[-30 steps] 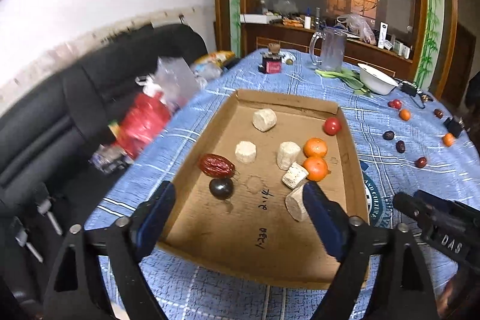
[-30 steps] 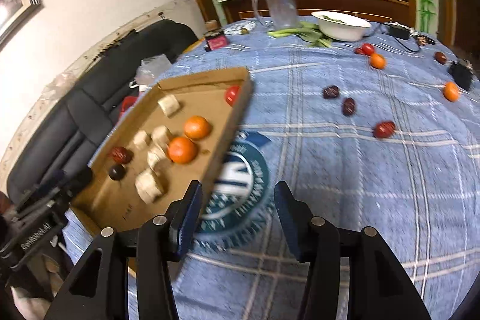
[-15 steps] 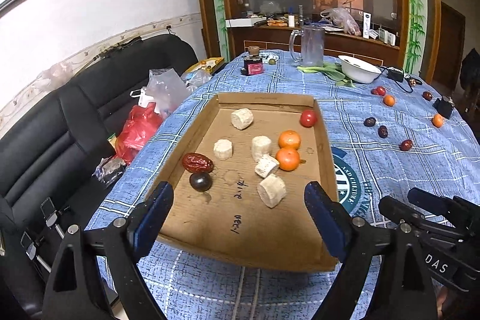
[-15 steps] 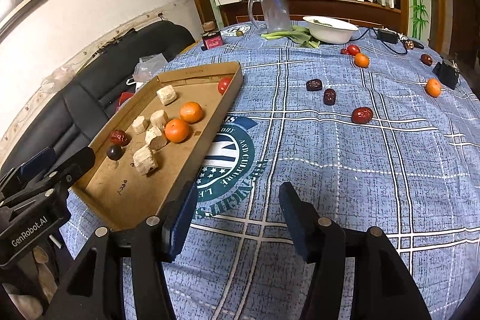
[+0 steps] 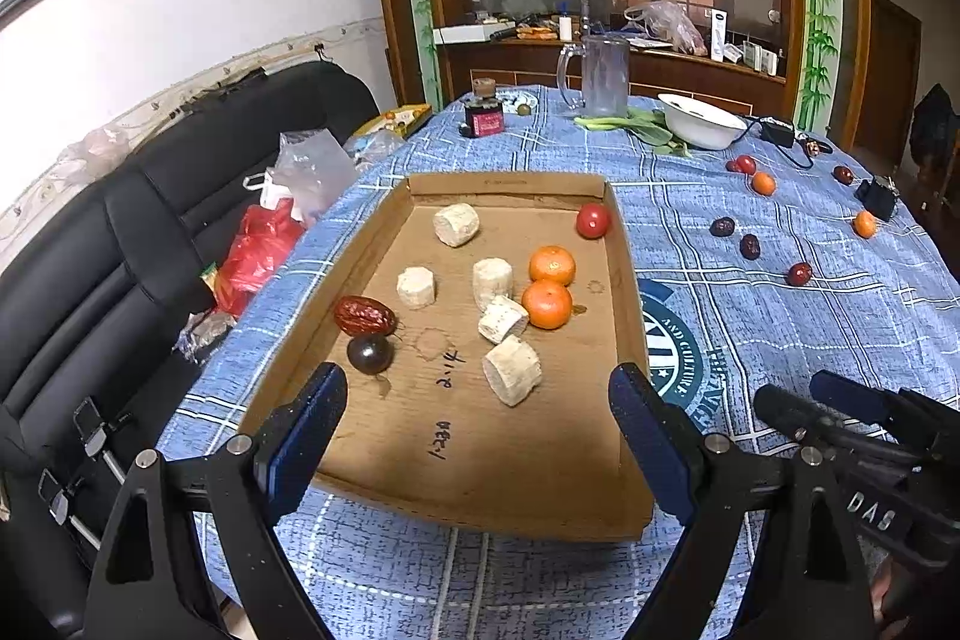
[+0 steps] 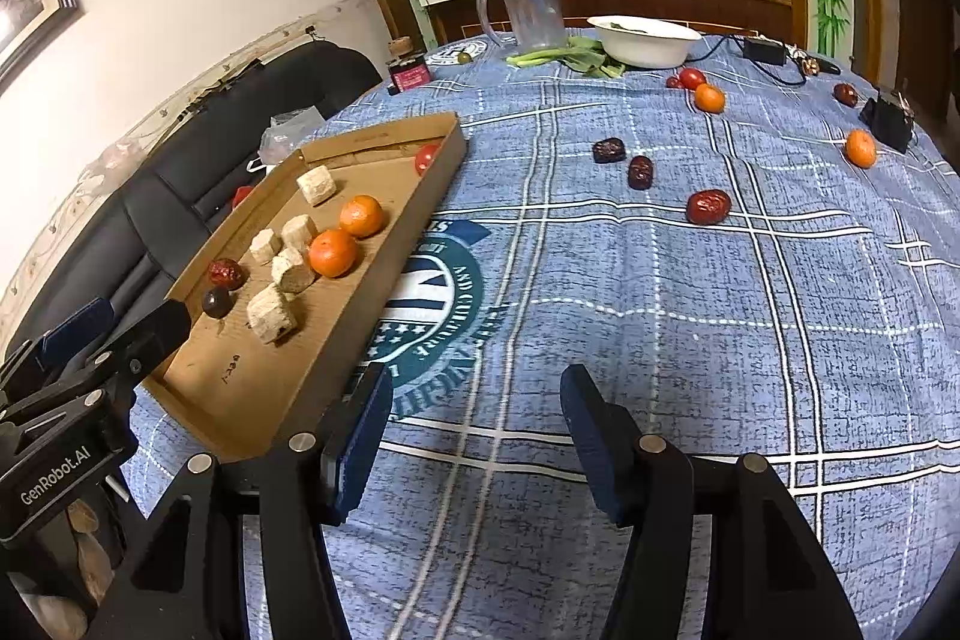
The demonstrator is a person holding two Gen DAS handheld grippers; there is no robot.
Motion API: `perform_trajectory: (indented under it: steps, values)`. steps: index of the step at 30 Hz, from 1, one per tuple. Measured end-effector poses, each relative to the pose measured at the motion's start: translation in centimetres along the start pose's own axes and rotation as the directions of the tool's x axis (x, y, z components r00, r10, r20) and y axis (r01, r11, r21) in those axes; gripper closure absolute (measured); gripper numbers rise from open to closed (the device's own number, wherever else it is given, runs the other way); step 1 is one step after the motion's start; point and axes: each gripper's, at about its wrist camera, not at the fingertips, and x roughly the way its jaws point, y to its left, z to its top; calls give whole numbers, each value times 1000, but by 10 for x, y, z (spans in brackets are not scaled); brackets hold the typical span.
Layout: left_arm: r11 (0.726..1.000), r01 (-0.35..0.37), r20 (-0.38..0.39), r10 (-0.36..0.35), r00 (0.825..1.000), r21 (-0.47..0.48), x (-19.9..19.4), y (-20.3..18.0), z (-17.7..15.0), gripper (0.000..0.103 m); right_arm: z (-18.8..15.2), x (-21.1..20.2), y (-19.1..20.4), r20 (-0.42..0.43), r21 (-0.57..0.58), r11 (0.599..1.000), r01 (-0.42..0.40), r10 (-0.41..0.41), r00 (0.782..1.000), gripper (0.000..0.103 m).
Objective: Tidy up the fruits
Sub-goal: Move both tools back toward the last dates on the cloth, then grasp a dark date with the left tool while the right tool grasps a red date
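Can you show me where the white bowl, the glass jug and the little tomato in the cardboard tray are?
white bowl (image 6: 645,43): right wrist view, outer wall.
glass jug (image 6: 533,17): right wrist view, middle of its body.
tomato (image 5: 593,221): left wrist view, centre of the fruit.

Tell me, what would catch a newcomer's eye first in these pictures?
Probably the shallow cardboard tray on the blue checked tablecloth, holding two oranges, pale cut chunks and a red date. More small fruits lie scattered on the cloth to its right. In front, the left gripper and right gripper are both open and empty.
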Motion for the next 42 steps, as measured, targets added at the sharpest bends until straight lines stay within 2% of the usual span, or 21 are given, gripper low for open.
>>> perform_trajectory:
  steps: [3,9,12,14,18,22,26,33,35,36,37,38,40,42]
  values:
    - [1000,22,-15,-22,1000,-5,4,-2,1,14,3,-2,-17,5,34,999,16,-16,1000,40]
    - [992,123,-37,-122,992,30,12,-27,6,15,6,-11,-76,6,152,986,72,-74,997,40]
    - [978,199,-67,-195,979,60,19,-48,12,15,9,-13,-101,-9,185,977,104,-104,995,40]
    - [964,258,-93,-251,963,65,26,-61,20,15,13,-13,-116,-23,201,973,116,-114,993,40]
    - [953,296,-106,-289,952,65,38,-78,37,15,27,-10,-133,-51,192,972,139,-131,990,41]
    - [942,328,-125,-318,940,68,54,-96,55,15,51,6,-143,-98,177,976,126,-110,989,41]
    - [925,379,-176,-369,913,26,76,-104,72,15,70,31,-141,-119,134,981,137,-122,985,41]
    - [930,368,-203,-360,911,0,102,-110,87,15,92,71,-127,-117,63,988,138,-130,985,40]
    - [927,374,-209,-367,906,-5,108,-112,91,15,95,76,-122,-108,31,986,164,-160,981,41]
    - [923,384,-211,-376,902,-6,111,-115,93,15,95,78,-119,-101,16,984,175,-173,980,46]
    - [921,390,-214,-383,899,-10,114,-117,94,15,95,79,-118,-89,3,982,189,-188,978,62]
    - [915,403,-222,-397,891,-21,118,-119,96,15,94,79,-118,-85,-2,981,195,-194,977,69]
    - [900,434,-242,-431,870,-42,126,-125,98,22,94,76,-124,-74,29,985,170,-168,983,69]
    - [893,447,-266,-442,856,-46,133,-134,98,30,93,71,-133,-64,66,983,170,-166,984,69]
